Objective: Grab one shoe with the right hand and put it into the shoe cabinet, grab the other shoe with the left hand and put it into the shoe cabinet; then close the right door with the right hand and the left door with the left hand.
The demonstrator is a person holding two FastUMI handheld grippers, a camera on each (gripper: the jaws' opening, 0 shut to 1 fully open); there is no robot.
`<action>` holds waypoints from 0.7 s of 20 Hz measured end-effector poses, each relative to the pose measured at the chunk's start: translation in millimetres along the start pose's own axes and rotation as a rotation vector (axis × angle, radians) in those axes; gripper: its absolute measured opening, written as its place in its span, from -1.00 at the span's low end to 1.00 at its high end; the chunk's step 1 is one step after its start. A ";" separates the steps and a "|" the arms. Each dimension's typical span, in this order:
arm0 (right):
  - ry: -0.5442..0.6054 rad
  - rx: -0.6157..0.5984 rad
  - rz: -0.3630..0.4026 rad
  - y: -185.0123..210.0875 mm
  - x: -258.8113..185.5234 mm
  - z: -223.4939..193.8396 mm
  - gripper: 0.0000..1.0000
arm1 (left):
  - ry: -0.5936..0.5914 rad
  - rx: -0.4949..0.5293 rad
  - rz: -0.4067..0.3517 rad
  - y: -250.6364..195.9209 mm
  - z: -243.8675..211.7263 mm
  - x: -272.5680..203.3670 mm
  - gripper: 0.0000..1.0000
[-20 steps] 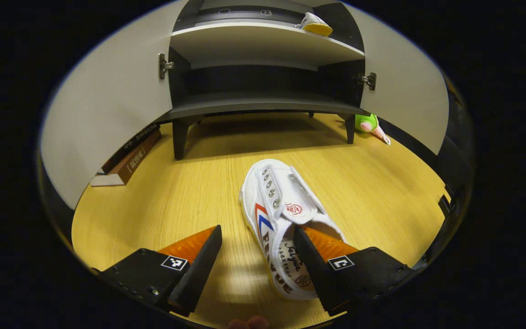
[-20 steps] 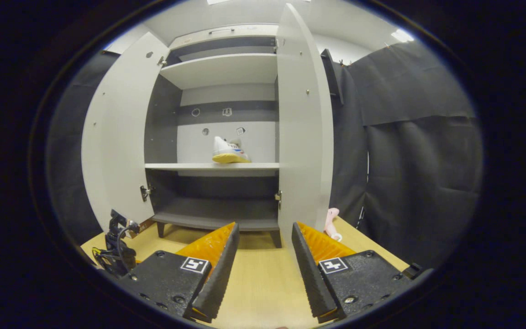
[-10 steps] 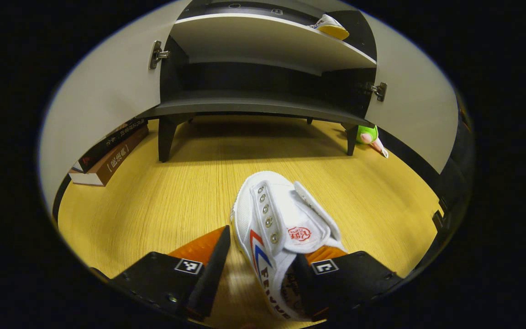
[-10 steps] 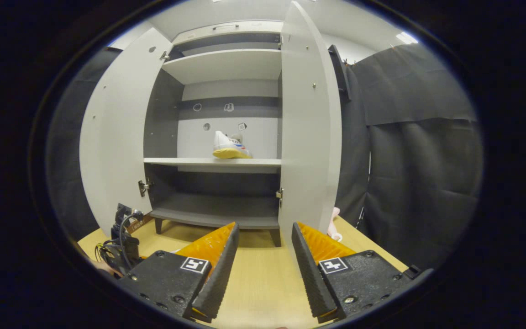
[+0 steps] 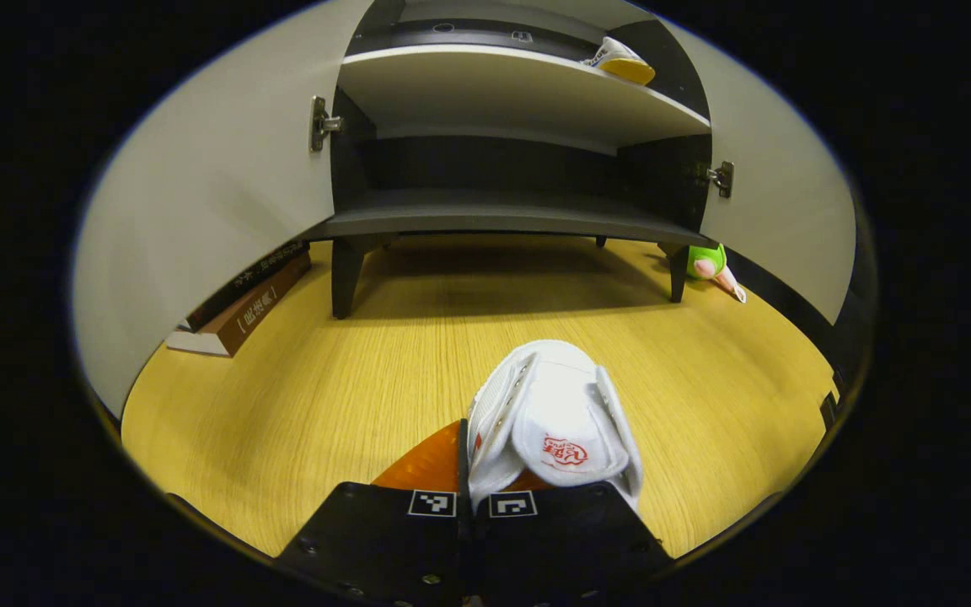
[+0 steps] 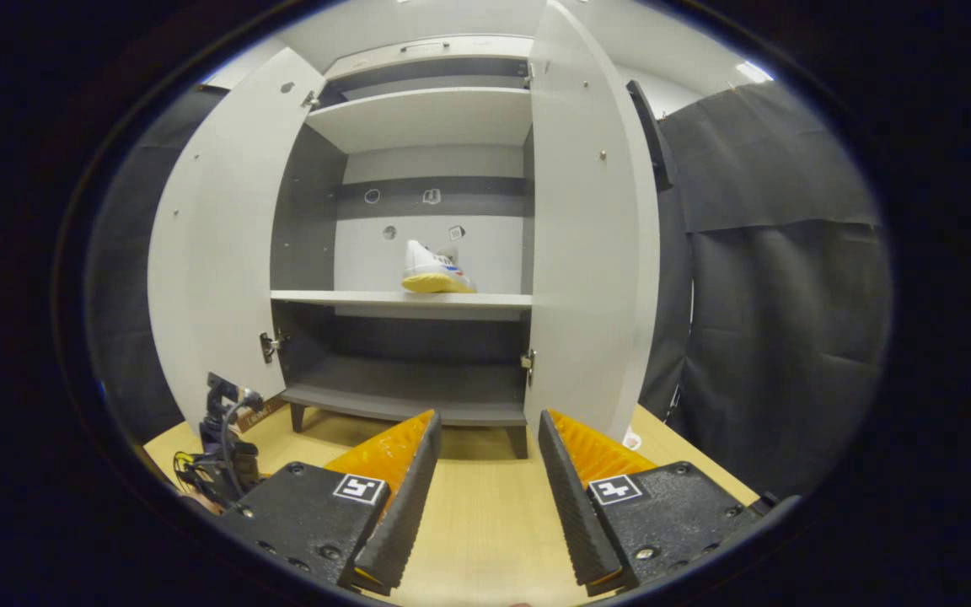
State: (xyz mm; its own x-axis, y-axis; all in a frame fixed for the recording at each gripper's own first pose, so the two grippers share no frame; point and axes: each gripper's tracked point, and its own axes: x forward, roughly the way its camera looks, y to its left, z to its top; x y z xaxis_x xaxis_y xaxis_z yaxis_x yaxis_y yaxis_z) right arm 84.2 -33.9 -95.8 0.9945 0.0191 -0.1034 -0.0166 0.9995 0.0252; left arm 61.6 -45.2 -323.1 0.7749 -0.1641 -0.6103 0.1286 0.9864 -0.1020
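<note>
A white shoe (image 5: 557, 409) with a red logo on its tongue lies on the wooden floor (image 5: 300, 396), pinched at its heel end by my left gripper (image 5: 473, 472), whose fingers are shut on it. The other white shoe with a yellow sole (image 6: 433, 271) (image 5: 623, 61) sits on the middle shelf (image 6: 401, 298) of the shoe cabinet (image 6: 422, 253). Both cabinet doors (image 6: 216, 236) (image 6: 591, 244) stand wide open. My right gripper (image 6: 481, 472) hovers open above the floor in front of the cabinet, holding nothing. The left gripper's body (image 6: 220, 438) shows low at the left in the right gripper view.
Two books (image 5: 241, 295) lie on the floor behind the left door. A green and pink toy (image 5: 709, 265) sits by the cabinet's right leg. The cabinet's bottom shelf (image 5: 494, 223) is bare. Black cloth (image 6: 772, 278) hangs to the right.
My left gripper moved forward over the shoe's heel and its fingers went from wide open to shut on the shoe. My right gripper drifted slightly; the right door fills more of its view.
</note>
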 end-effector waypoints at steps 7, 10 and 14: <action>-0.017 -0.012 0.038 13.6 3.4 8.5 0.48 | -0.298 -0.049 0.053 -6.8 169.5 -92.3 -1.00; -0.034 -0.022 0.060 22.6 3.1 15.1 0.48 | -0.397 -0.107 0.050 -9.0 252.2 -89.9 -1.00; -0.048 -0.038 0.077 29.3 1.5 21.1 0.46 | -0.439 -0.123 0.104 0.2 339.0 -50.9 -0.78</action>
State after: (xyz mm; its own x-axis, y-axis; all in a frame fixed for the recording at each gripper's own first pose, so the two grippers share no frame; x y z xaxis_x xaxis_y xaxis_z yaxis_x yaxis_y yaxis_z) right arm 87.4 -5.1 -74.2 0.9939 0.0958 -0.0552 -0.0963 0.9953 -0.0061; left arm 232.0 -36.5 -25.7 0.9719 -0.0223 -0.2345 -0.0175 0.9859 -0.1662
